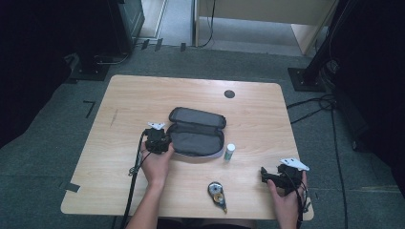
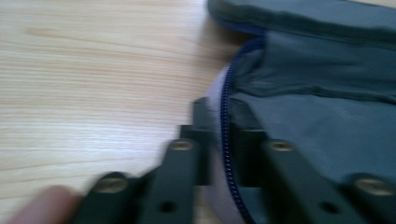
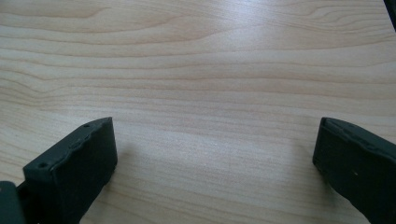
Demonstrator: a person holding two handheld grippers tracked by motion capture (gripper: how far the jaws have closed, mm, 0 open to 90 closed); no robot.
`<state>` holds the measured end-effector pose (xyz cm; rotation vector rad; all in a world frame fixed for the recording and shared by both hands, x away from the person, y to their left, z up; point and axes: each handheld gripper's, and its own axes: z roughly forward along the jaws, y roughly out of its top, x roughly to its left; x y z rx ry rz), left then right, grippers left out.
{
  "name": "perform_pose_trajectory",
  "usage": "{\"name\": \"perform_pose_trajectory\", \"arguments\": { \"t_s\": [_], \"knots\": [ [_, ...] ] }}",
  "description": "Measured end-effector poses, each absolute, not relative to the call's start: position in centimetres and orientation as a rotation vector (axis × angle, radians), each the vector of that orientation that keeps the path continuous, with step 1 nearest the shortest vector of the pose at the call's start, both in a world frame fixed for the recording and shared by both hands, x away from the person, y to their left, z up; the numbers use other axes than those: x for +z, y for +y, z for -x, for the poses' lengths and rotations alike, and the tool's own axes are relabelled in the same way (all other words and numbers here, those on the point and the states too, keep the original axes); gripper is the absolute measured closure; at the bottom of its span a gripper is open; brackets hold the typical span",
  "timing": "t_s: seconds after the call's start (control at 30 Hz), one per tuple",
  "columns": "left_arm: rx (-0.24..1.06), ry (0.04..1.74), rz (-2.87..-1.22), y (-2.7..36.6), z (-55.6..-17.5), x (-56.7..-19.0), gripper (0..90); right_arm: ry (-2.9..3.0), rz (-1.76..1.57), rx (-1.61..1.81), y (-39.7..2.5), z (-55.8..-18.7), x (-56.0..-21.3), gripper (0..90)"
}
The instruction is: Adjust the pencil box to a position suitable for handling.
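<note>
In the high view, a grey pencil case [image 1: 197, 131] lies unzipped and spread open at the middle of the wooden table [image 1: 133, 95], with the left gripper [image 1: 157, 141] at its left end, a small white bottle [image 1: 230, 151] just right of it, a correction-tape roller [image 1: 217, 193] at the near edge and the right gripper [image 1: 272, 177] low over bare wood at the near right. The left gripper view shows that gripper [image 2: 223, 140] pinching the case's [image 2: 322, 88] zippered rim between nearly closed jaws. The right gripper view shows its jaws spread wide over bare table [image 3: 210, 74], the gripper [image 3: 215, 154] holding nothing.
</note>
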<state>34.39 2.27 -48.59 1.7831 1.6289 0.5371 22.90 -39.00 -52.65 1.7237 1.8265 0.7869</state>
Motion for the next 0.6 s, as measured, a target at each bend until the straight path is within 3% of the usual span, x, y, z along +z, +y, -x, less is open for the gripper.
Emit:
{"name": "perform_pose_trajectory", "arguments": {
  "t_s": [0.1, 0.33, 0.47, 0.6],
  "knots": [
    [0.480, 1.574, -1.762, 2.8, -34.0, -47.7, 41.5, 1.826, -1.723, 0.789, -39.0, -22.9, -52.7, 0.0],
    [0.387, 1.524, -1.823, 5.3, -33.2, -46.2, 10.0, 1.825, -1.724, 0.789, -38.9, -23.0, -52.7, 0.0],
    [0.413, 1.497, -1.836, 6.5, -32.6, -45.6, 0.0, 1.825, -1.724, 0.789, -38.9, -23.0, -52.7, 0.0],
    [0.465, 1.475, -1.820, 8.1, -31.8, -45.1, 0.0, 1.825, -1.724, 0.788, -38.9, -22.9, -52.7, 0.0]
  ]
}}
